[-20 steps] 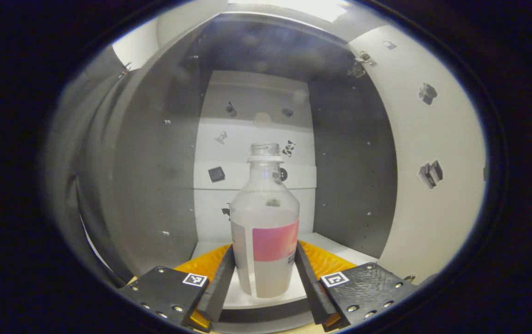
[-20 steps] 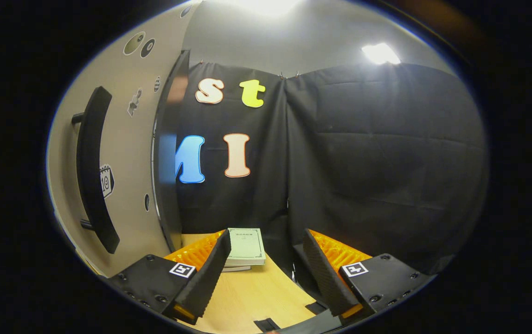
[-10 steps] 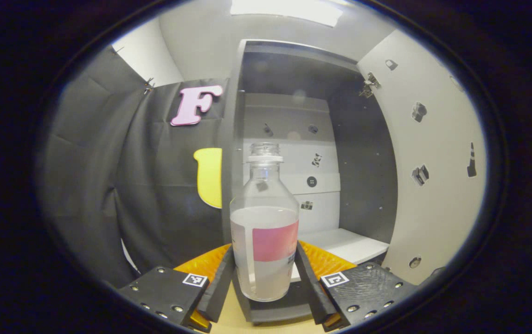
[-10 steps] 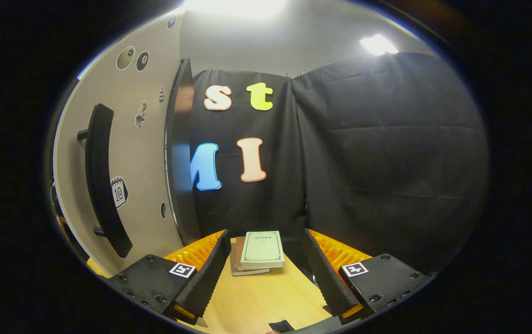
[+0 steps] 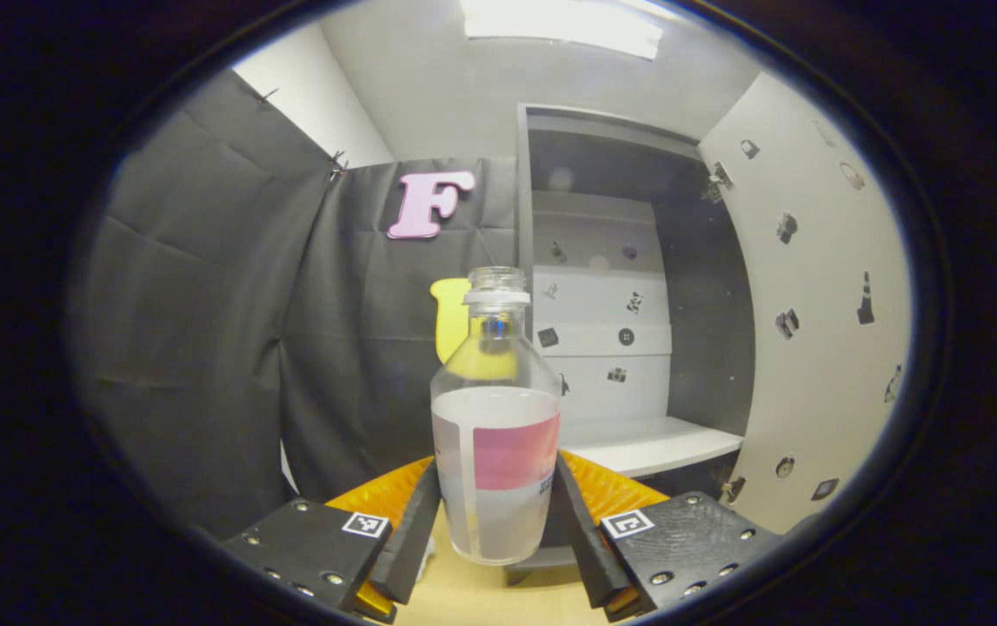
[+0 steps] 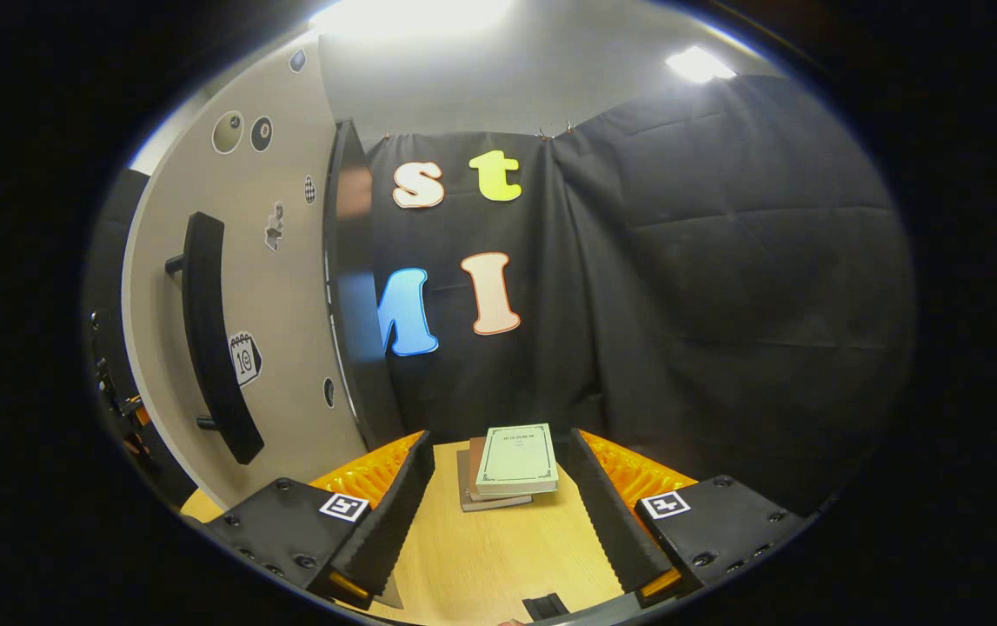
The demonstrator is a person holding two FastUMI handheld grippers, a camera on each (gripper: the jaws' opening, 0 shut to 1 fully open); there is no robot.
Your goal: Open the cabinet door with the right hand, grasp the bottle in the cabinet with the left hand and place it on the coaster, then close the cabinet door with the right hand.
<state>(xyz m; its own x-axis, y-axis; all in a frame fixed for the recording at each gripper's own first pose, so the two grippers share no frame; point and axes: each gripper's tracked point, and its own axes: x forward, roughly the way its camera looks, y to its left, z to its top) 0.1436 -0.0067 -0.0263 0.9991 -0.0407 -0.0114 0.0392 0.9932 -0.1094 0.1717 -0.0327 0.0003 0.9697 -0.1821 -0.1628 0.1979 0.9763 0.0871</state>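
Left claw (image 5: 495, 522) clenched on bottle (image 5: 495, 452), centre frame, upright, clear of cabinet (image 5: 628, 348) at right. Right claw (image 6: 494, 504) released, holding nothing, beside door handle (image 6: 211, 348). Coaster unsighted. Advise: keep bottle vertical, lower slowly onto counter (image 6: 489, 556), release after contact.

The bottle (image 5: 495, 417), clamped between the left gripper (image 5: 495, 522) fingers, is out of the cabinet (image 5: 628, 330) now; a second ago it stood inside on the shelf (image 5: 646, 443). The cabinet now sits toward 2 o'clock behind it. In the right gripper view, the door (image 6: 237, 287) and books (image 6: 511, 465) drift rightward.
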